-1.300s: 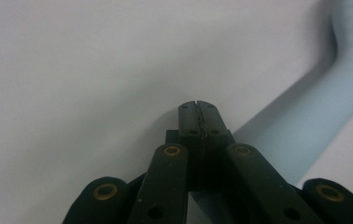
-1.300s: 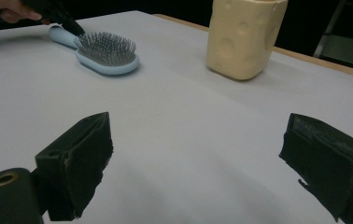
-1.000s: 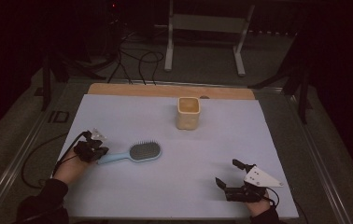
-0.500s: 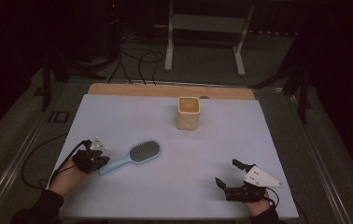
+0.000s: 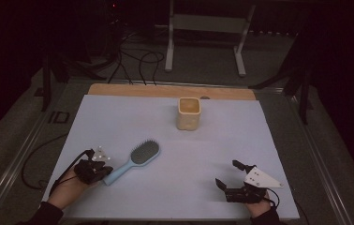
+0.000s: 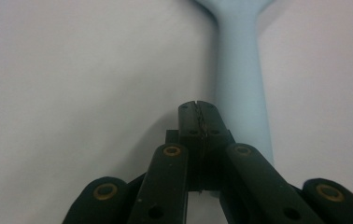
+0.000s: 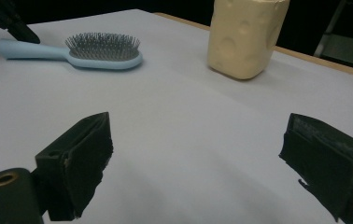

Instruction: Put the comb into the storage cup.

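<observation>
Legible markings: none.
No text, label, brand, number or sign can be read in any of the three views.

Bench with a pale sheet on top

The bench (image 5: 119, 90) carries a blue hairbrush (image 5: 133, 161) near the left front and a yellow cup (image 5: 188, 114) further back.

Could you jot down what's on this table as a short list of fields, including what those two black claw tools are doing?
Surface: pale blue-white sheet over a wooden table
Brush: light blue plastic hairbrush with dark bristles, lying flat, bristles up
Cup: cream-yellow dimpled cup, upright, beyond the brush
Left gripper: jaws shut, empty, tips beside the brush handle
Right gripper: jaws wide open, empty, low over the near right of the sheet
Grip on brush: none; touching or not, cannot tell
</observation>
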Demonstrator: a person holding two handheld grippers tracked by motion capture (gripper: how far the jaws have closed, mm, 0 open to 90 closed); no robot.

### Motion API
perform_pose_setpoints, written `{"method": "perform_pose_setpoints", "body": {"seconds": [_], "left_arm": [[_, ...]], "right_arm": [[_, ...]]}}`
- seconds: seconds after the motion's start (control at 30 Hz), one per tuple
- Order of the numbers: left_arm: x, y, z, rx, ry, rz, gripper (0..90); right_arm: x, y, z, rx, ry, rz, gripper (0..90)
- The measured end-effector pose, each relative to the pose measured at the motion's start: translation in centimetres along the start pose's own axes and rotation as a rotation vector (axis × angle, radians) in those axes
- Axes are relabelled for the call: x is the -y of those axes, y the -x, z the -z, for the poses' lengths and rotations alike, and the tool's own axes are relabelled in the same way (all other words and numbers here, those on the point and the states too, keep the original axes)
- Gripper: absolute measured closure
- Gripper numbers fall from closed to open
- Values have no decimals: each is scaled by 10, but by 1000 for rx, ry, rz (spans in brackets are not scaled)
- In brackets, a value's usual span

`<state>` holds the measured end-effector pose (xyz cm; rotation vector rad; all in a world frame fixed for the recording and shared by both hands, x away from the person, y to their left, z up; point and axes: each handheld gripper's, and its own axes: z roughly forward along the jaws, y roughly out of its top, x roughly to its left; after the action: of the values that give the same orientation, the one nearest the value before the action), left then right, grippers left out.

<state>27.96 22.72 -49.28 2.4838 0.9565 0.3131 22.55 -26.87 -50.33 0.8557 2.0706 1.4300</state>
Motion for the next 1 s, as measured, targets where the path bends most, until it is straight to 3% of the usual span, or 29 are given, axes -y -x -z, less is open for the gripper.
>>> {"method": "perform_pose_setpoints", "body": {"seconds": [0.33,0.83,0.97,1.0], "left_arm": [[-3,16,4,28,-27,-23,900],[-5,25,3,102,-57,-41,899],[-5,23,3,93,-67,-24,899],[-5,20,3,87,-58,-1,899]], "right_arm": [[0,-1,0,-1,3,4,84],[0,-1,-1,-4,-2,12,84],[0,-1,0,-2,-1,10,84],[0,-1,0,-1,-1,9,84]]}}
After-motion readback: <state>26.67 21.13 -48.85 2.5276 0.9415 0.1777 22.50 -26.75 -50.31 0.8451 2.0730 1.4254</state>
